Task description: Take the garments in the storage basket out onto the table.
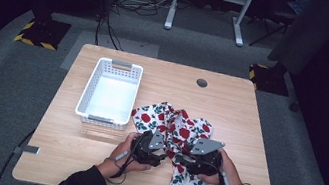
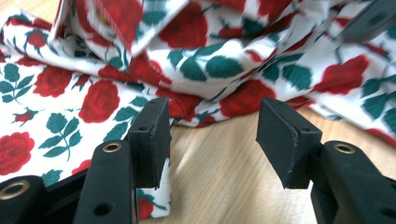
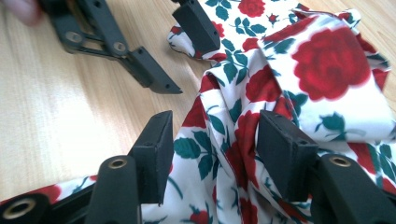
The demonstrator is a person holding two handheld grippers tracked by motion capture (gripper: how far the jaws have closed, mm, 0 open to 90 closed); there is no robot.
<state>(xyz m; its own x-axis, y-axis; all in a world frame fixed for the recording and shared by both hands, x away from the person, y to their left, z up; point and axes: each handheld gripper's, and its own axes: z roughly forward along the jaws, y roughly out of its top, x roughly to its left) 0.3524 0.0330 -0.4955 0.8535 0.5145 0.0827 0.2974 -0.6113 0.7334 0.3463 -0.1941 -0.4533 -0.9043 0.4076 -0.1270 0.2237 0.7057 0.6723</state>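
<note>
While the wooden tabletop (image 1: pixel 231 104) carries a white basket (image 1: pixel 109 92) at its left, the rose-print cloth (image 1: pixel 174 127) lies crumpled just beside it. Left gripper (image 2: pixel 212 135) and right gripper (image 3: pixel 212 149) both have jaws spread, pinching nothing; cloth lies between the right's.

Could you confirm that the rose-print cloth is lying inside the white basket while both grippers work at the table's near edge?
Not quite: the rose-print cloth lies on the table, right of the white basket, which holds nothing. The high view shows this. Both grippers do work near the table's near edge.
</note>
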